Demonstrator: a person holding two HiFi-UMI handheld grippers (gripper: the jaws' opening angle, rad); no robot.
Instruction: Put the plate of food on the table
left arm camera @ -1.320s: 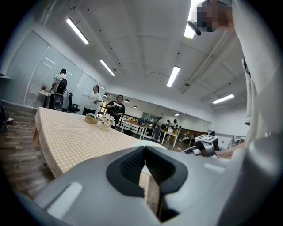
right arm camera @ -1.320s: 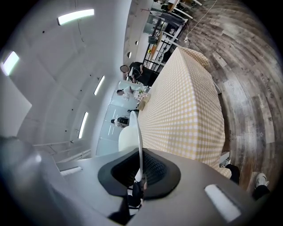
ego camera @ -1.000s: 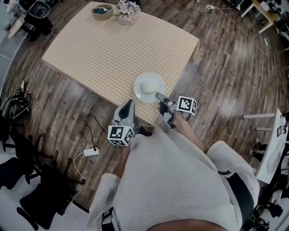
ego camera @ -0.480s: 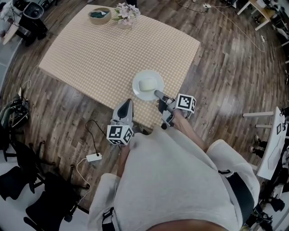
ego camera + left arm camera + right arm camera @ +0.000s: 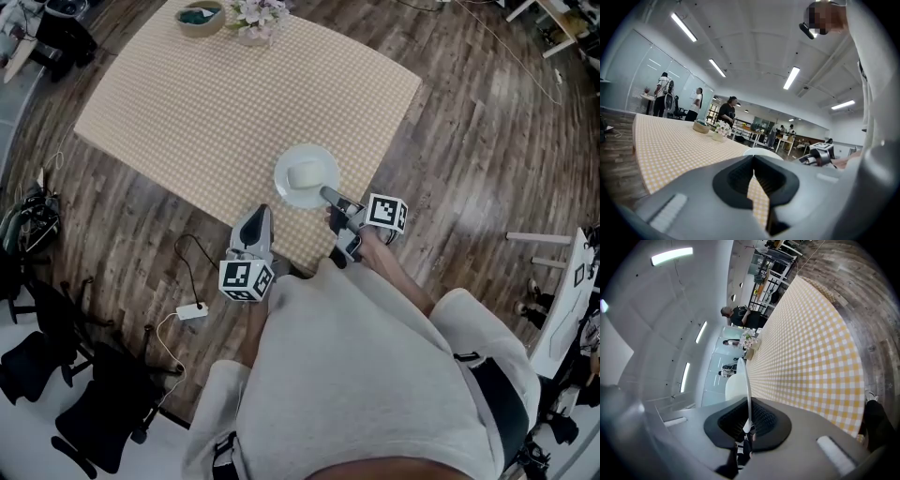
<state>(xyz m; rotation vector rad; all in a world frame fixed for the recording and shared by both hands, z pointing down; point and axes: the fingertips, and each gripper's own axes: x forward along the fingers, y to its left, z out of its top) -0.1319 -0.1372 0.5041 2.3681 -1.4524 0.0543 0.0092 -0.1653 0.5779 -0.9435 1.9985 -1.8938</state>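
A white plate (image 5: pixel 287 187) carrying a pale block of food (image 5: pixel 306 174) is over the near edge of the checked table (image 5: pixel 234 103). My right gripper (image 5: pixel 328 195) is shut on the plate's near rim. In the right gripper view the rim (image 5: pixel 746 376) runs edge-on between the pads of that gripper (image 5: pixel 748 420), with the food (image 5: pixel 733 386) beside it. Whether the plate touches the cloth I cannot tell. My left gripper (image 5: pixel 261 214) is shut on nothing at the table's near edge, left of the plate. From the left gripper (image 5: pixel 753 161) the plate (image 5: pixel 764 153) shows just ahead.
A bowl (image 5: pixel 200 16) and a pot of flowers (image 5: pixel 258 17) stand at the table's far side. A cable with a white power strip (image 5: pixel 190 311) lies on the wood floor at the left, near black chairs (image 5: pixel 94 412). A white frame (image 5: pixel 539 239) stands at the right. People stand far behind the table.
Both grippers have gone a little forward toward the table, and the plate now lies further in over the cloth. The right gripper's hold on the rim is the same.
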